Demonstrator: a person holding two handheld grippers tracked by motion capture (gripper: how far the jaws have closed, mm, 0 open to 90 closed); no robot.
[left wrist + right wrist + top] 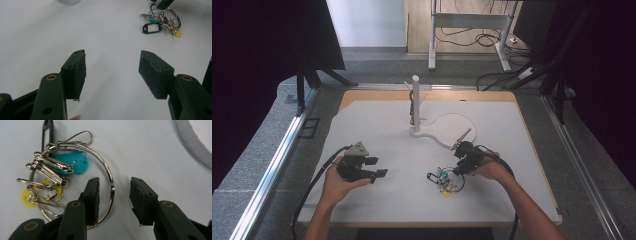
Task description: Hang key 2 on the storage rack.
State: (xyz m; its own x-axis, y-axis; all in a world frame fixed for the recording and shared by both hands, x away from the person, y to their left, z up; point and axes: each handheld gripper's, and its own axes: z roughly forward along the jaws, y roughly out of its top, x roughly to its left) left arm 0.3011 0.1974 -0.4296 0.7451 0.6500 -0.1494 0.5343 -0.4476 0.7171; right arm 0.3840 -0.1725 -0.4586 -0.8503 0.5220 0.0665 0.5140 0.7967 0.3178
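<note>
White tabletop (377,195), rimmed in pale wood, set on grey carpet (252,165); dark curtains to both sides, cables and a desk frame at 12 o'clock.

Left gripper (373,167): held in the person's left hand (339,185) at about 8 o'clock on the board, grey three-cornered plate on top, cable trailing toward 6 o'clock. Jaws stand wide apart with nothing between them; in the left gripper view the bare white surface shows in the gap.

White stand (416,102): upright post at 12 o'clock from table centre, its curved base sweeping toward a flat round disc at 2 o'clock.

Key ring (110,182): large metal loop lying flat on the table at about 5 o'clock from the post, carrying several silver clips, a teal tag (72,165), a yellow tag (26,195) and a black label holder (152,28).

Right gripper (113,192): held in the right hand (492,170), just at 3 o'clock of the bunch. Jaws are apart and straddle the wire of the loop, one pad inside the ring, one outside; not clamped.
</note>
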